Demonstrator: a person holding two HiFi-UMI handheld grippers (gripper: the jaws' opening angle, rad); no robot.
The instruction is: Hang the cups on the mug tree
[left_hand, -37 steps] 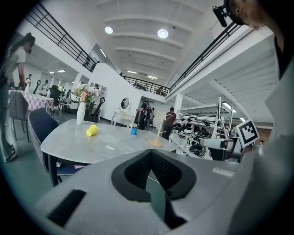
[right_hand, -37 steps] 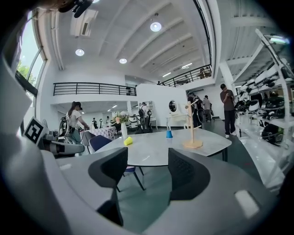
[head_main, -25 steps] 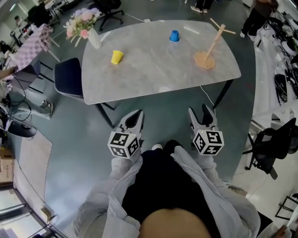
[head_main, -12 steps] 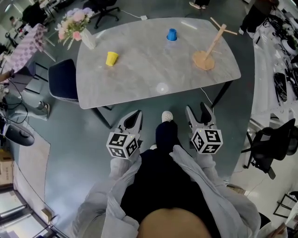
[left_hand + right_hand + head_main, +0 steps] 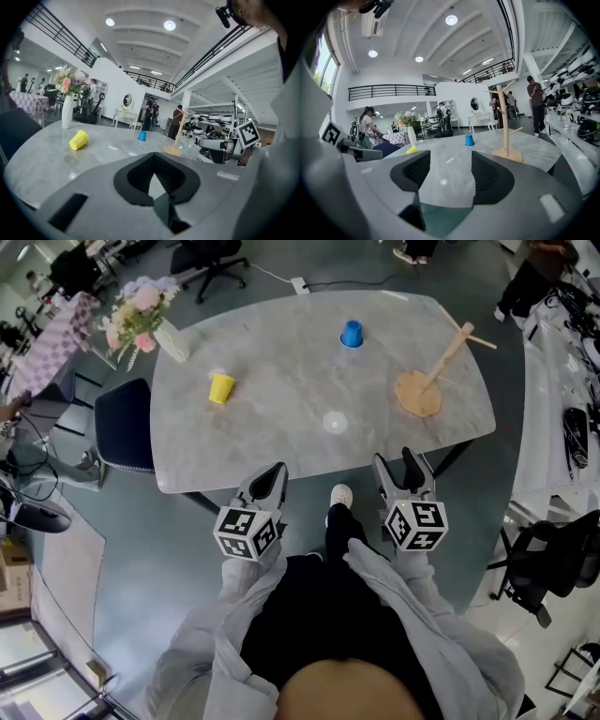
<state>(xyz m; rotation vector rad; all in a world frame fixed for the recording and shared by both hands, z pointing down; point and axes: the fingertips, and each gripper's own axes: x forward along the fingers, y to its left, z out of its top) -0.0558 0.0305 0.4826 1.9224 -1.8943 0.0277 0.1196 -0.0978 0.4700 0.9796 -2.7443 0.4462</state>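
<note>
A grey marble table point(image 5: 281, 427) stands in front of me. A yellow cup point(image 5: 222, 387) lies on its side at the left, and it also shows in the left gripper view as the yellow cup point(image 5: 78, 140). A blue cup point(image 5: 352, 334) stands upside down at the far middle. The wooden mug tree point(image 5: 427, 381) stands at the right with bare pegs. My left gripper point(image 5: 273, 480) hangs at the table's near edge, shut and empty. My right gripper point(image 5: 402, 471) hovers beside it, open with nothing between its fingers. In the right gripper view the blue cup point(image 5: 469, 140) and the mug tree point(image 5: 505, 123) lie ahead.
A vase of flowers point(image 5: 141, 317) sits on the table's far left corner. A dark chair point(image 5: 127, 423) stands left of the table. A black office chair point(image 5: 548, 559) stands at the right. The person's shoe point(image 5: 340, 495) is at the table's near edge.
The person has stepped toward the table, so its near edge now lies just past both grippers. Neither gripper's jaws have changed.
</note>
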